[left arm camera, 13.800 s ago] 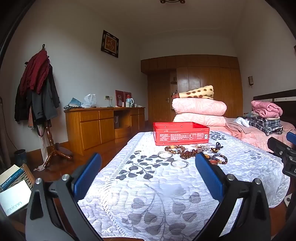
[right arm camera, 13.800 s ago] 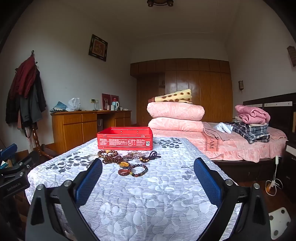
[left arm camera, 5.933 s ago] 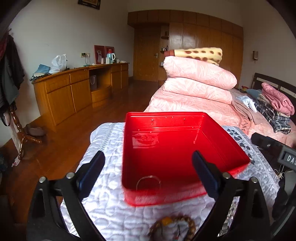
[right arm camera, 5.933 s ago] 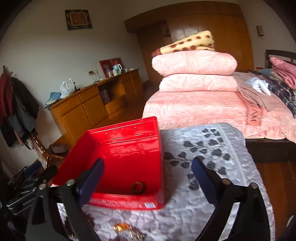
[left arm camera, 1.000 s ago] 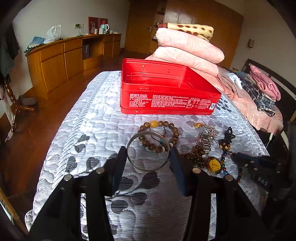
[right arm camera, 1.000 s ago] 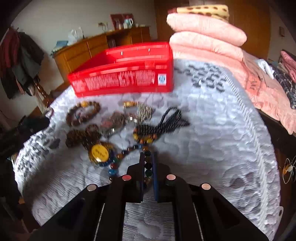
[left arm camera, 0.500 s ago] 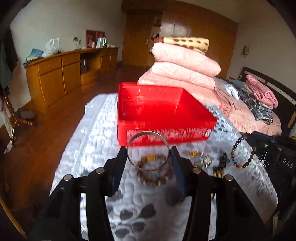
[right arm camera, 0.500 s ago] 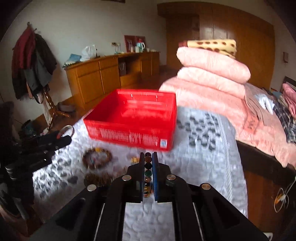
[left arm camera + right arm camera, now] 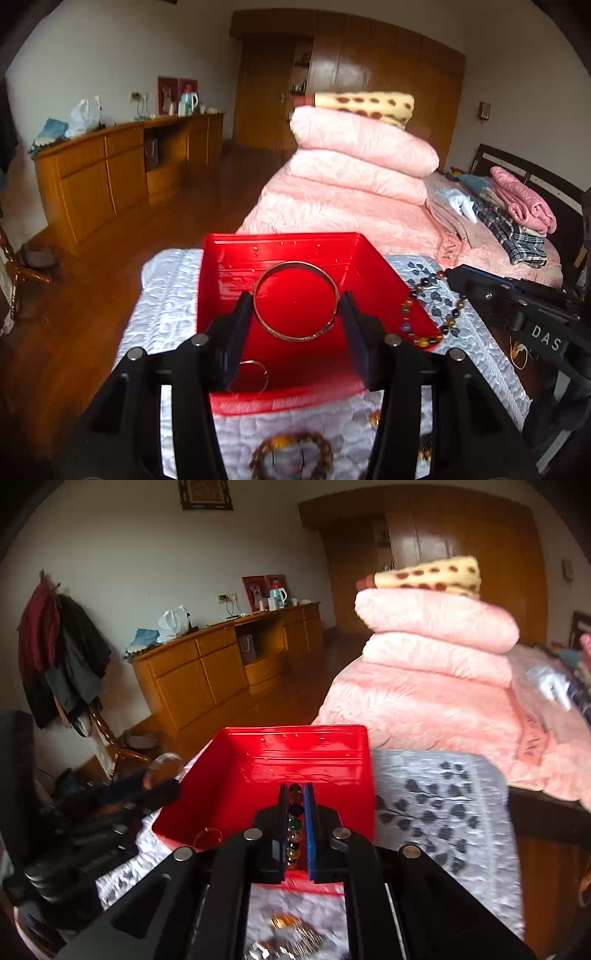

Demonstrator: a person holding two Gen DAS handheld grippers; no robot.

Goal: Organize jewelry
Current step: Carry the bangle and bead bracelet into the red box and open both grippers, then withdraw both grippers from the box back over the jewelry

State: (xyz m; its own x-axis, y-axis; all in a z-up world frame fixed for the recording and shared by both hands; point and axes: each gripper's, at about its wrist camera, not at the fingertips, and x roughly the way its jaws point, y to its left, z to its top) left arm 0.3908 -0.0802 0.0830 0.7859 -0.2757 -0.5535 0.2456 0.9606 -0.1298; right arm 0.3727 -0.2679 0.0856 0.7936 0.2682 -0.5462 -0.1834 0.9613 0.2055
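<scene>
A red open box (image 9: pixel 221 258) stands on the quilted bed. My left gripper (image 9: pixel 295 310) is shut on a metal bangle (image 9: pixel 258 291) and holds it above the box. A smaller ring (image 9: pixel 251 374) lies in the box's near left corner. My right gripper (image 9: pixel 295 827) is shut on a multicolored bead bracelet (image 9: pixel 294 827) and holds it over the box (image 9: pixel 332 738) near its front wall. In the left wrist view the bracelet (image 9: pixel 410 314) hangs from the right gripper (image 9: pixel 452 275) at the box's right rim.
A wooden bead bracelet (image 9: pixel 291 456) and other jewelry (image 9: pixel 284 938) lie on the quilt (image 9: pixel 166 295) in front of the box. Folded pink quilts (image 9: pixel 354 155) are stacked on the bed behind. A wooden cabinet (image 9: pixel 110 166) runs along the left wall.
Both grippers have lifted their pieces off the quilt and moved forward, from in front of the box to above it. The bangle and the bead bracelet stay gripped.
</scene>
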